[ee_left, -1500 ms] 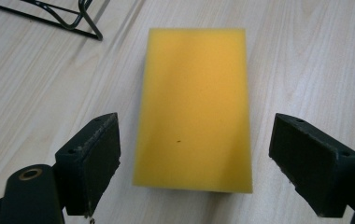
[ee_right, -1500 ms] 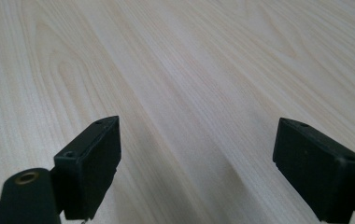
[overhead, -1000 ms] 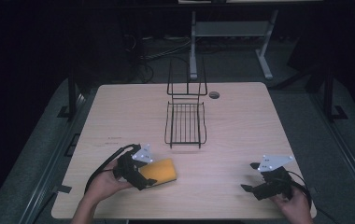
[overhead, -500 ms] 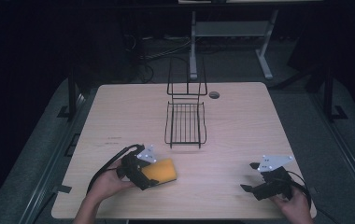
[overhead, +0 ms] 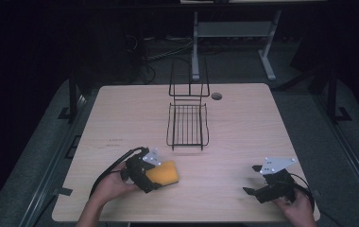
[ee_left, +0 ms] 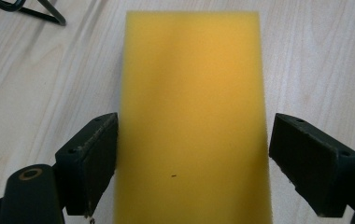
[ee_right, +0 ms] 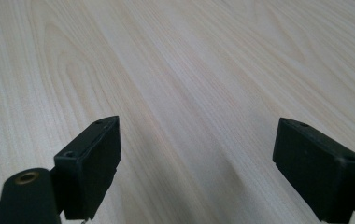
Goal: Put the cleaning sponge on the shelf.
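A yellow rectangular sponge (overhead: 165, 173) lies flat on the wooden table (overhead: 262, 123) near its front left. My left gripper (overhead: 155, 176) is open and straddles the sponge's near end. In the left gripper view the sponge (ee_left: 192, 93) runs between the jaws: the left jaw sits against its edge and the right jaw stands a little off it. My right gripper (overhead: 252, 179) rests low at the front right, open, with bare wood between its jaws in the right gripper view (ee_right: 196, 168).
A black wire basket (overhead: 187, 126) with a raised back frame stands at the table's middle, beyond the sponge; its corner (ee_left: 35, 11) shows in the left gripper view. A small round hole (overhead: 217, 96) lies near the far edge. Dark floor and a stand surround the table.
My left gripper has edged forward over the sponge, so more of the sponge lies between its jaws. The right gripper has stayed in place.
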